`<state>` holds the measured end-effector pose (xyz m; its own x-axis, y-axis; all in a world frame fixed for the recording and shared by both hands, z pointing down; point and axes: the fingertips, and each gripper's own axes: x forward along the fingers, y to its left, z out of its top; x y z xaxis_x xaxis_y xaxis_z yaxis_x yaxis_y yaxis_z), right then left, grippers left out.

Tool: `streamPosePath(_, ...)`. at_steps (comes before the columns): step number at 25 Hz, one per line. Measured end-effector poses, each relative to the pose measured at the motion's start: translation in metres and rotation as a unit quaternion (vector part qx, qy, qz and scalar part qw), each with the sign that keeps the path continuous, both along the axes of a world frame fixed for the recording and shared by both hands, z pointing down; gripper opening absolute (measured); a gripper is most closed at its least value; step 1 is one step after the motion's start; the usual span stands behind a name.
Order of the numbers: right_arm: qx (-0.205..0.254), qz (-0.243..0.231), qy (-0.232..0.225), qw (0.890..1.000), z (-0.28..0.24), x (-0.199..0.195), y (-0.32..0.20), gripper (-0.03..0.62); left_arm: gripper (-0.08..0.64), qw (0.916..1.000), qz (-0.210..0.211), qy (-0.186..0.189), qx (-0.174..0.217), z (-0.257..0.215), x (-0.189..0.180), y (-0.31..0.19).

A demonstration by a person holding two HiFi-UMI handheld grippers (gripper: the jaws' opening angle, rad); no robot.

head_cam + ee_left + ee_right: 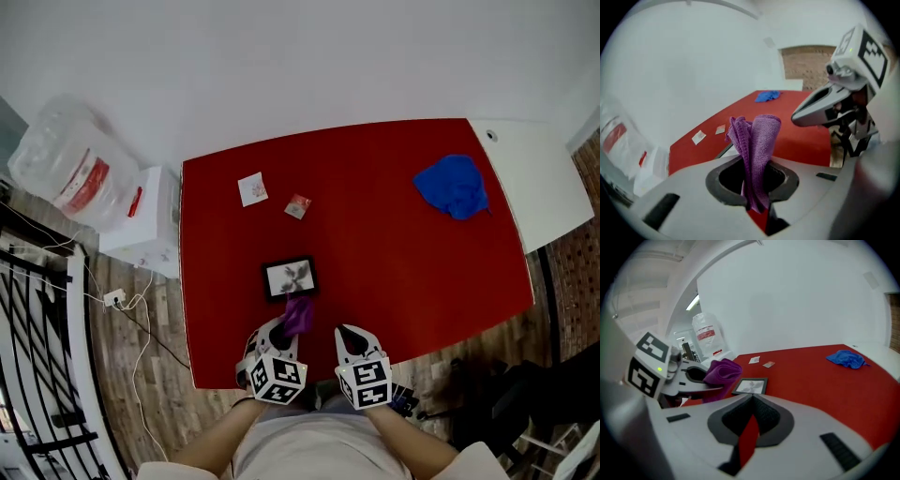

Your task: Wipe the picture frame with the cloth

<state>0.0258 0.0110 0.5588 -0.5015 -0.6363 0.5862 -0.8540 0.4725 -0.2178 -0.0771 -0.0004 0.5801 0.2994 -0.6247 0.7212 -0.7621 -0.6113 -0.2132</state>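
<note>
1. While the picture frame [290, 277] lies flat just ahead of the left claw [286, 328], no wiping shows yet. I judge the task to be at its approach, with every stroke left to do.
2. It is a small rectangle with a thin dark border around a pale print, and its face looks smooth.
3. A purple cloth [757, 140], folded and nubby like microfibre, is pinched between the left claw's jaws. Its soft bunch stands out past the tips toward the frame's near edge; whether it touches there, I cannot tell.
4. Just right of that claw, the right claw [345, 334] has its jaws drawn together on nothing, its tip short of the frame.
5. Under both spreads a matte red tablecloth [394, 253]. Two small paper squares [252, 188] lie beyond the frame, and a crumpled blue cloth [453, 186] sits far ahead and rightward of the right claw.
</note>
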Motion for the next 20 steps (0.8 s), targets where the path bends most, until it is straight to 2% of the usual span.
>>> streamPosePath(1, -0.002, -0.002, -0.003, 1.0, -0.006, -0.003, 0.002, 0.005, 0.061, 0.9988, -0.031, 0.039, 0.004, -0.011, -0.006, 0.01)
streamPosePath(3, -0.007, -0.005, -0.006, 1.0, -0.019, -0.008, 0.007, 0.004, 0.061, 0.9911, -0.088, 0.099, 0.014, -0.032, -0.021, 0.03)
streamPosePath(7, -0.001, -0.007, -0.006, 1.0, -0.043, -0.018, 0.008, 0.003, 0.061, 0.97, -0.17, 0.168, 0.043, -0.073, -0.048, 0.044)
streamPosePath(10, 0.017, -0.015, -0.004, 1.0, -0.058, -0.03, 0.004, 0.004, 0.061, 0.9608, -0.196, 0.184, 0.067, -0.086, -0.062, 0.043)
streamPosePath(14, 0.037, -0.027, -0.005, 0.999, -0.068, -0.048, -0.001, 0.004, 0.061, 0.9548, -0.211, 0.199, 0.067, -0.087, -0.073, 0.041)
streamPosePath(20, 0.053, -0.041, 0.008, 0.998, -0.07, -0.062, -0.004, 0.003, 0.061, 0.9593, -0.19, 0.196, 0.071, -0.09, -0.071, 0.038)
